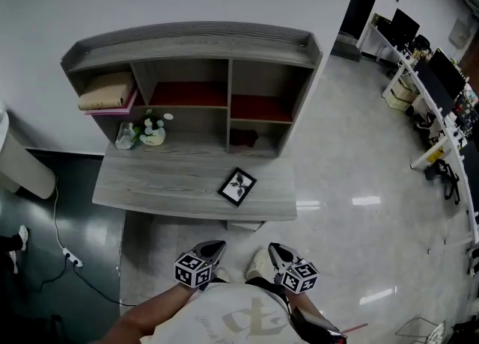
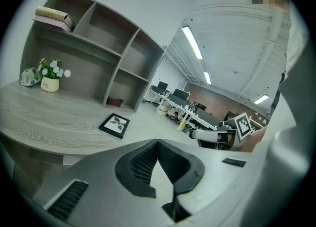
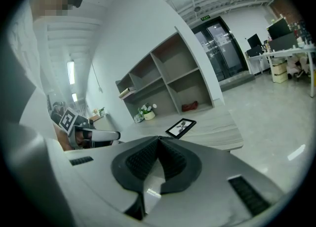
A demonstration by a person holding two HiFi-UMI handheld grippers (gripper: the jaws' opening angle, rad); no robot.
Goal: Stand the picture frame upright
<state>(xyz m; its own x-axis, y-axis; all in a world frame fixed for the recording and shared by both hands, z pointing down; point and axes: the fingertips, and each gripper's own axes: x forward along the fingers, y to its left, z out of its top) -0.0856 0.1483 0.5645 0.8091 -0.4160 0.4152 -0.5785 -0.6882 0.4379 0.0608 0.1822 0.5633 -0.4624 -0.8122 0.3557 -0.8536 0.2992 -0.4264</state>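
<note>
A small black picture frame (image 1: 237, 186) with a leaf print lies flat on the grey wooden desk (image 1: 150, 185), near its front right corner. It also shows in the left gripper view as the frame (image 2: 114, 125) and in the right gripper view as the frame (image 3: 180, 128). My left gripper (image 1: 218, 247) and right gripper (image 1: 274, 249) hang side by side in front of the desk, well short of the frame. Both are shut with nothing between the jaws. In its own view the left gripper (image 2: 157, 142) has its tips together, as does the right gripper (image 3: 159, 139).
A shelf unit (image 1: 194, 73) stands at the back of the desk, with folded cloth (image 1: 106, 91) top left, a small flower pot (image 1: 153, 130) below it and a dark red object (image 1: 242, 137) in the lower right cubby. Office desks with monitors (image 1: 430, 73) line the far right. A cable (image 1: 63, 245) trails on the floor at left.
</note>
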